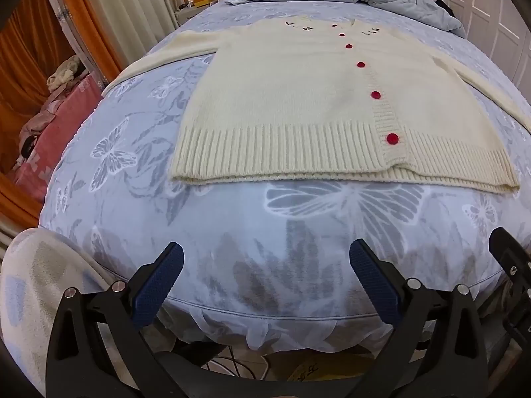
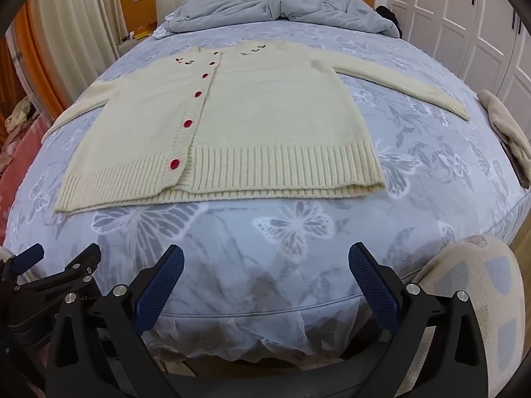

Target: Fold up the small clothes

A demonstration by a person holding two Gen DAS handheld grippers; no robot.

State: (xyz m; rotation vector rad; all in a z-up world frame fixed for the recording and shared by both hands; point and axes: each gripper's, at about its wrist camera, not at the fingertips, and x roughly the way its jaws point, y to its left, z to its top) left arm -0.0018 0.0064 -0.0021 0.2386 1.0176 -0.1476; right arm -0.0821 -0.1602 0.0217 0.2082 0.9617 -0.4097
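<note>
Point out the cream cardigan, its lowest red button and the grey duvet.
cream cardigan (image 2: 265,109), right wrist view, on its plain front panel.
lowest red button (image 1: 392,138), left wrist view, on its centre.
grey duvet (image 2: 265,6), right wrist view, on its rumpled middle.

Black tool (image 1: 265,258) frames, blue textured pads (image 2: 371,285) (silver screws); patterned trousers, probably.

The cardigan (image 1: 298,99) is cream, with red buttons (image 1: 392,138) down the front and small dark motifs by the neck, too small to make out. The sheet (image 2: 298,225) is pale blue-grey, printed with white and grey butterflies. The duvet (image 2: 275,10) is plain grey-blue. Both grippers, left (image 1: 265,262) and right (image 2: 265,262), are black with dark blue textured pads (image 2: 371,285). Curtains (image 1: 20,76) are orange, the wall orange, the wardrobe doors (image 2: 444,10) white.
</note>
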